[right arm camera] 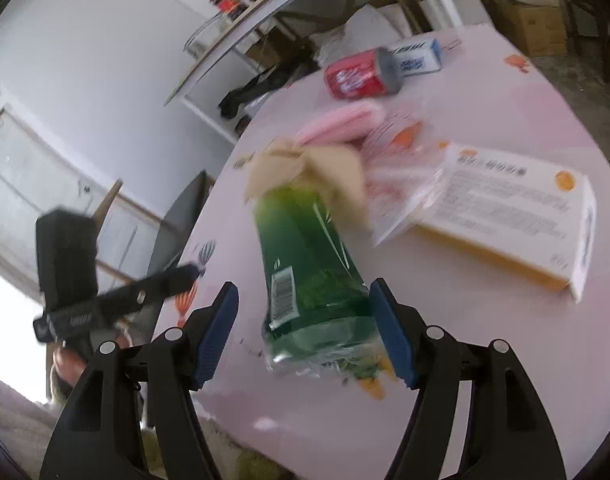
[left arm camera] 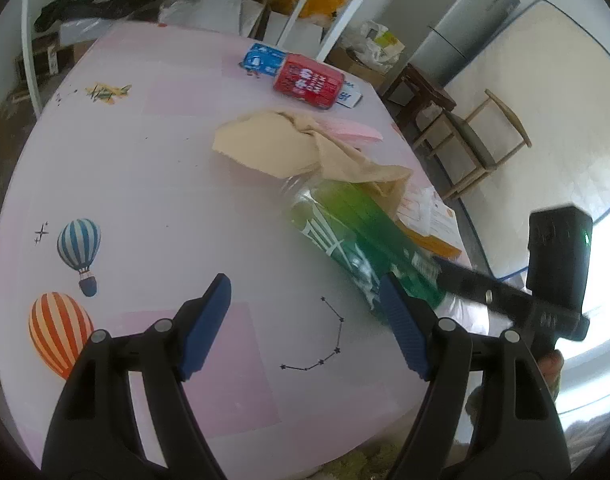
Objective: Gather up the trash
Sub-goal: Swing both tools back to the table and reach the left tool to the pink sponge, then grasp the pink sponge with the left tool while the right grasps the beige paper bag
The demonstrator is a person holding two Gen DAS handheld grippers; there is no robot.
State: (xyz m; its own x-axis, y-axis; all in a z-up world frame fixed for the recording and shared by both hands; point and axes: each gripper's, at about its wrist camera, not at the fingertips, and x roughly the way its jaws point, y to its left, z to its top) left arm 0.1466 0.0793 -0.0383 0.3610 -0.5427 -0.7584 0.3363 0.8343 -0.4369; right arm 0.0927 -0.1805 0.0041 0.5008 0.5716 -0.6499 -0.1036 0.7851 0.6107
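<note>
A green plastic bottle point(right arm camera: 305, 264) lies on the pink tablecloth point(left arm camera: 145, 184), its far end under a crumpled tan paper point(left arm camera: 289, 148). My right gripper point(right arm camera: 305, 320) is open around the bottle's near end. The right pad is at the bottle's side and a gap shows at the left pad. My left gripper point(left arm camera: 305, 324) hangs open over bare cloth, just left of the bottle point(left arm camera: 353, 232), with nothing between its fingers. Further back lie a red can point(left arm camera: 309, 80), a blue and white carton point(left arm camera: 263, 60) and a pink sheet point(left arm camera: 353, 128).
A white and orange box point(right arm camera: 505, 216) lies right of the bottle, with clear wrapping beside it. Past the table's right edge stand a wooden chair point(left arm camera: 473, 140) and a grey fridge point(left arm camera: 465, 28). White shelving point(left arm camera: 337, 8) with bags stands behind the table.
</note>
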